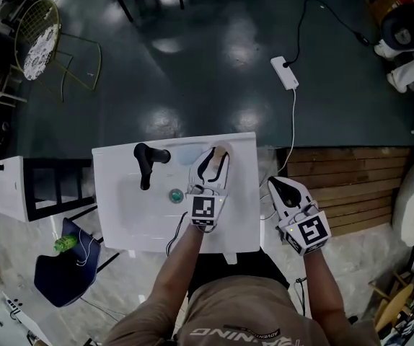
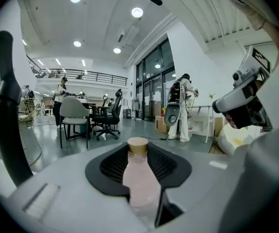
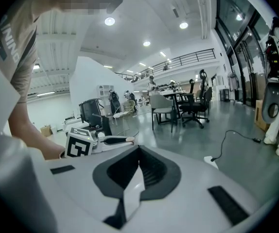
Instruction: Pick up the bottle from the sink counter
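Note:
A pale pink bottle [image 2: 140,181] with a tan cap stands upright between the jaws of my left gripper [image 2: 139,154], and the pads press on its sides. From the head view, the left gripper [image 1: 217,155] is at the back right corner of the white sink counter [image 1: 113,166], shut on the bottle [image 1: 221,150]. My right gripper [image 1: 278,187] hangs off the counter's right edge. Its jaws are together with nothing between them, as the right gripper view [image 3: 138,155] also shows.
A black faucet [image 1: 146,161] and a green drain [image 1: 176,195] lie left of the bottle. Wooden planks [image 1: 351,186] sit to the right. A power strip [image 1: 284,72] lies on the dark floor behind. A blue chair [image 1: 63,269] holding a green bottle [image 1: 65,243] is at lower left.

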A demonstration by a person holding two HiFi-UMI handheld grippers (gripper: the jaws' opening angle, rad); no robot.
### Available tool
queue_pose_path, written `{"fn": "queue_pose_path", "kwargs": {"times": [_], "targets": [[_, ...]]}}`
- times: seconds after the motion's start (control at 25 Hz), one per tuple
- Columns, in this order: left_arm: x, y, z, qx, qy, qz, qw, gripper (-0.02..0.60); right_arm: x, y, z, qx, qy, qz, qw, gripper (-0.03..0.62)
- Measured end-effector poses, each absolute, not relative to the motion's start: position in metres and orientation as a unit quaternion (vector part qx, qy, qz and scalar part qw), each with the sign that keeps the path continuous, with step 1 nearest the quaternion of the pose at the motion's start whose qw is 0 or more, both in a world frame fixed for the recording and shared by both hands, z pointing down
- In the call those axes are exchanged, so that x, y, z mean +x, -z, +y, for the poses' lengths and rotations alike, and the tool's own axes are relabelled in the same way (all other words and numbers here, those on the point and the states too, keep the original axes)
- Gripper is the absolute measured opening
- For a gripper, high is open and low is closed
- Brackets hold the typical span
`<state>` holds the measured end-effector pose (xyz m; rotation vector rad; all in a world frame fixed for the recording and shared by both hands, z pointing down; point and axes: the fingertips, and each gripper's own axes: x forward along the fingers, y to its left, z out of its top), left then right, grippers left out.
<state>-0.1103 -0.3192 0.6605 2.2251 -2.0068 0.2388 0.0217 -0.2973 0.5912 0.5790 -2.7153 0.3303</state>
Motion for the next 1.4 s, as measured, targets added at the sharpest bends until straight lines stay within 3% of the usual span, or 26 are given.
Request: {"fn": "queue_pose_path", "kwargs": {"times": [0.64,1.4], "targets": [[-0.114,-0.567,-0.284,0.744,-0.05,-0.666,0.038,0.129,0.009,-0.564,-0.283,0.205,-0.114,-0.961,0.149,0.009],[-0.119,-0.455,-0.223,0.759,-0.04,-0.65,-0.01,0.129,-0.016,-0.449,-0.241,0.183,-0.064,-0.979,0.068,0.009]]}}
